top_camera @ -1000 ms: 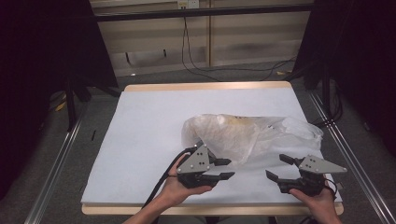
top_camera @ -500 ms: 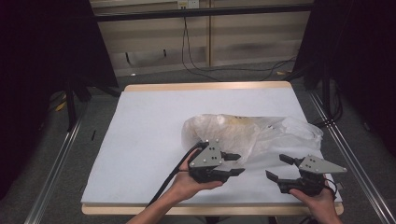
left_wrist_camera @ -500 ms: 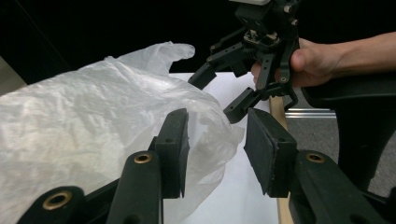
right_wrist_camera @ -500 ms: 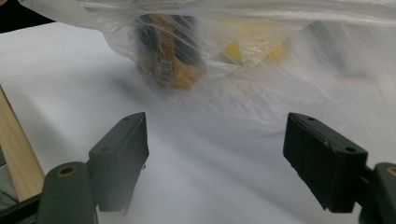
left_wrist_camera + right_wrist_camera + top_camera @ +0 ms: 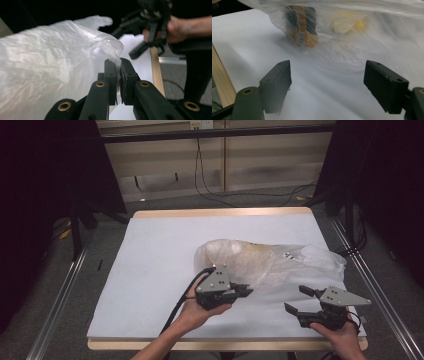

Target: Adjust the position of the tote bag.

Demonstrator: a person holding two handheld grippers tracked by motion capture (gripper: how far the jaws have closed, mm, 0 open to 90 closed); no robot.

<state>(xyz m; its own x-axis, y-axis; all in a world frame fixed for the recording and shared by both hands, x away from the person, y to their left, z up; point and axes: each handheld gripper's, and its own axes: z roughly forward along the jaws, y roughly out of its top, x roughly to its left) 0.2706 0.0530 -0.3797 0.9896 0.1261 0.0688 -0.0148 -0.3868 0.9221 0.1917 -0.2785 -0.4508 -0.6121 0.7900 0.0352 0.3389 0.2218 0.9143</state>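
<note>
Left gripper (image 5: 239,292) is seen clamped on a thin fold of the clear plastic bag (image 5: 260,262), jaws pressed together with film pinched between them in the left gripper view (image 5: 119,75). Right gripper (image 5: 301,301) is held with jaws spread wide, nothing between them, near the front right corner of the tabletop (image 5: 150,270); in its own view (image 5: 327,82) the bag (image 5: 352,37) is seen ahead, apart from both jaws. The bag is laid right of centre on the tabletop, its loose end stretched toward the right edge. Something yellow and a dark-and-orange packet (image 5: 302,25) are seen through the film; what they are cannot be told. The left half and the far strip of the tabletop are left bare, so open room is given there. Little room is left between the bag and the right edge. The surface is covered in white sheet, with a wooden rim (image 5: 220,212) shown at the far and front edges. Grey floor, metal rails (image 5: 60,295), dark curtains at both sides and cables (image 5: 210,180) on the floor behind the table are seen.
</note>
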